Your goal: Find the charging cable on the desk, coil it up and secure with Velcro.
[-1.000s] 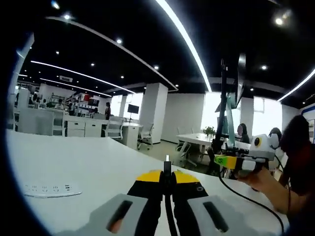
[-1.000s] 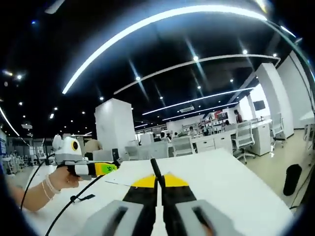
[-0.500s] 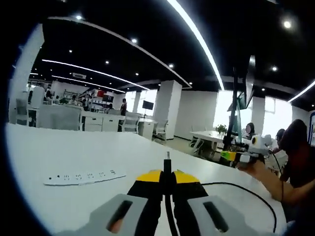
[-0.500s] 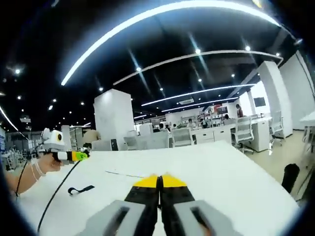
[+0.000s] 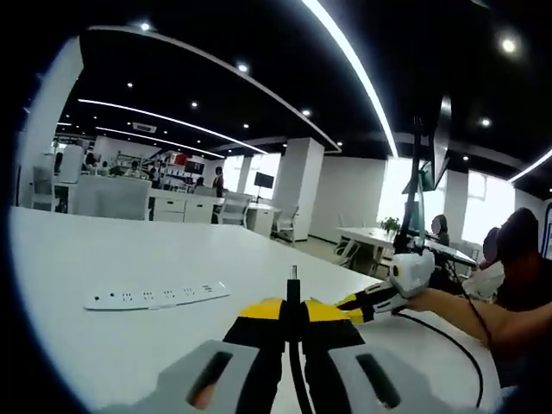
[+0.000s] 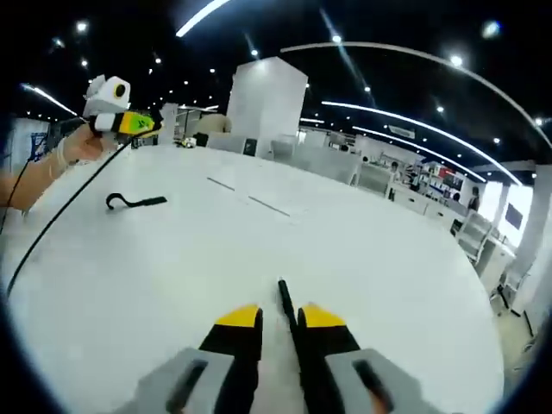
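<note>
The left gripper [image 5: 293, 321] has its fingers clenched on one end of the black charging cable [image 5: 292, 289]; the plug tip pokes up just past the yellow fingertips. The right gripper [image 6: 279, 323] has its fingers parted a little, with the other end of the cable [image 6: 285, 297] lying in the gap between them. Whether that end is truly pinched I cannot tell; it looks loosely caught. In the right gripper view the cable also runs as a long slack line from the left gripper, far left, down toward the near left edge of the white tabletop [image 6: 362, 259].

The main risk is the right-hand end slipping out, since those fingers are not closed on it. If either hand pulls away, the loose end would likely drop and the coil could not be started. The long slack could also drag across the tabletop and snag or shove the black Velcro strap [image 6: 135, 202] lying far left. A white power strip [image 5: 155, 295] lies on the left, clear of the cable.
</note>
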`<state>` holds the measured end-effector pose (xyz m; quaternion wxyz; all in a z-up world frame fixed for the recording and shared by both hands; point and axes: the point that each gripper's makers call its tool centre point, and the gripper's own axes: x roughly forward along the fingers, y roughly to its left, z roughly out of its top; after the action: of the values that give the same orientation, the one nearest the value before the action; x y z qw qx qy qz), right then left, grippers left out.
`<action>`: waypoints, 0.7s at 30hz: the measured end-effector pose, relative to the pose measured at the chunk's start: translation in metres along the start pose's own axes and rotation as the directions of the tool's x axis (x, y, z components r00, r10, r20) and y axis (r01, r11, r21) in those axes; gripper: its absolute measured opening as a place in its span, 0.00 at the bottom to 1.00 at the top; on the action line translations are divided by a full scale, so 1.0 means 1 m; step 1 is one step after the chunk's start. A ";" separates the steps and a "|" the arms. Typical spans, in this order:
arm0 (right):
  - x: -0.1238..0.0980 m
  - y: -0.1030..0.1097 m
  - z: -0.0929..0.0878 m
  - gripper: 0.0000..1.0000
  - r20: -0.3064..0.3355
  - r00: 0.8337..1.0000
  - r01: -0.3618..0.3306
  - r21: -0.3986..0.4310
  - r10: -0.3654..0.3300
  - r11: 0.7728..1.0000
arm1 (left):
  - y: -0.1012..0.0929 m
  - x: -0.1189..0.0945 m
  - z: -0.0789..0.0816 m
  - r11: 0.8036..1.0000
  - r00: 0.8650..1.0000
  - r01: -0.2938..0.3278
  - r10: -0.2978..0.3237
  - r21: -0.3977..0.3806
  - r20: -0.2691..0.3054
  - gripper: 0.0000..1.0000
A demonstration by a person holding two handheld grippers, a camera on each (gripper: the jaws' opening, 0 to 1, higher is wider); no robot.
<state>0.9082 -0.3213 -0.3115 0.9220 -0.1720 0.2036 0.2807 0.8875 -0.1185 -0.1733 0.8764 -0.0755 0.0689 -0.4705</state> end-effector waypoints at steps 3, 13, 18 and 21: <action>0.010 -0.006 0.006 0.14 0.034 0.999 -0.018 0.056 0.016 0.998 | -0.002 0.001 0.001 1.000 1.000 0.002 -0.002 0.018 -0.009 0.08; -0.023 0.006 0.038 0.06 0.229 0.973 -0.083 0.291 0.015 0.953 | -0.003 -0.008 0.001 1.000 1.000 0.030 -0.030 0.006 -0.003 0.08; -0.059 0.030 0.074 0.06 0.312 0.948 -0.027 0.271 -0.061 0.962 | 0.007 -0.040 0.013 0.998 1.000 0.008 -0.009 0.054 0.003 0.08; -0.077 0.048 0.103 0.06 0.374 0.922 -0.003 0.273 -0.103 0.962 | 0.025 -0.060 0.020 0.995 0.999 -0.040 0.039 0.093 0.007 0.08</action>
<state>0.8506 -0.2737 -0.1970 0.9656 0.0073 0.0503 0.2549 0.8790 -0.0531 -0.1553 0.8884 -0.0347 0.0460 -0.4555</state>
